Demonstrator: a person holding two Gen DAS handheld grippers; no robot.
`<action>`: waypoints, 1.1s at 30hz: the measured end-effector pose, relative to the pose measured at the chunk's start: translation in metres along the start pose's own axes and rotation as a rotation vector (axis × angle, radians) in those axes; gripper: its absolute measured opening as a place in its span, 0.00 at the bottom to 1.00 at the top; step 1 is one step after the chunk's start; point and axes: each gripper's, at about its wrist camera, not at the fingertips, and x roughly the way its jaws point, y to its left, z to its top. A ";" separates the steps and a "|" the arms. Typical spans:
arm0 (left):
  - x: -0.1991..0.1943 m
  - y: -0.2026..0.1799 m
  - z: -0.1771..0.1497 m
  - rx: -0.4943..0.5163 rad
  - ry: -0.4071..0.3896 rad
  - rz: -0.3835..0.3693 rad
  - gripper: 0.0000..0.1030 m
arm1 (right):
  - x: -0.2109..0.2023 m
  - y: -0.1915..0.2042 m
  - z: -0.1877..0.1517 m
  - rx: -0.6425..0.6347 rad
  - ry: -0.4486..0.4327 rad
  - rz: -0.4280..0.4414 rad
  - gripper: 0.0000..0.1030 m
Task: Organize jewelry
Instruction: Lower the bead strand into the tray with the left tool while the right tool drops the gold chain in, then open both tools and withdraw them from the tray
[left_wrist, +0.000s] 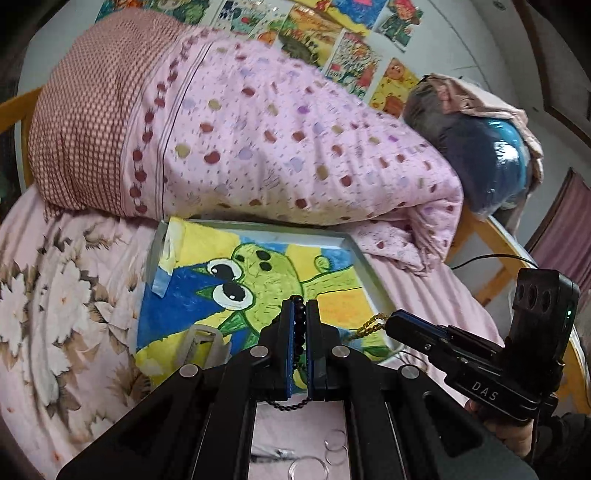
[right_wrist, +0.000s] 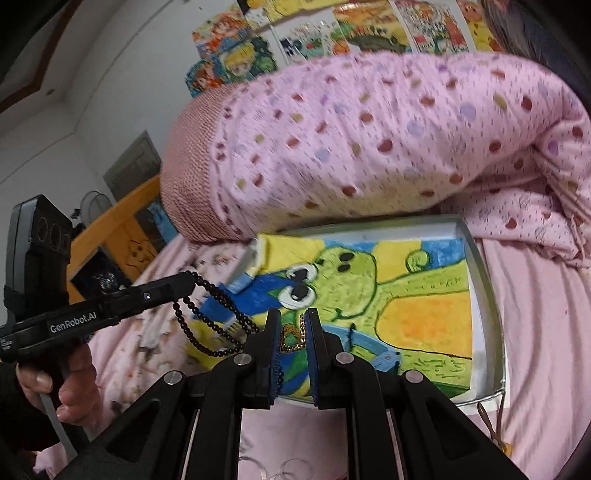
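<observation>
My left gripper (left_wrist: 299, 306) is shut on a black bead necklace (left_wrist: 300, 325), held above a white tray (left_wrist: 364, 266) lined with a green frog drawing. The beads hang in loops from it in the right wrist view (right_wrist: 221, 321). My right gripper (right_wrist: 293, 317) is shut on a gold chain (right_wrist: 291, 336) above the same tray (right_wrist: 487, 295). In the left wrist view the gold chain (left_wrist: 369, 325) dangles from the right gripper (left_wrist: 391, 319) to the right of my left fingers.
The tray lies on a pink bed sheet (left_wrist: 55, 295). A rolled pink dotted quilt (left_wrist: 277, 147) lies right behind it. Clear rings (left_wrist: 336, 446) lie on the sheet below the left gripper. A clear plastic stand (left_wrist: 201, 345) sits on the tray's near left. Wooden bed rails (left_wrist: 476, 236) run along the edge.
</observation>
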 end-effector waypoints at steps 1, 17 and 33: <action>0.007 0.004 -0.001 -0.006 0.007 0.003 0.03 | 0.006 -0.004 -0.003 0.007 0.011 -0.004 0.12; 0.067 0.025 -0.039 -0.022 0.151 0.035 0.03 | 0.025 -0.037 -0.030 -0.007 0.085 -0.124 0.13; 0.034 0.004 -0.033 -0.001 0.051 0.068 0.53 | -0.037 -0.025 -0.023 -0.016 -0.073 -0.221 0.63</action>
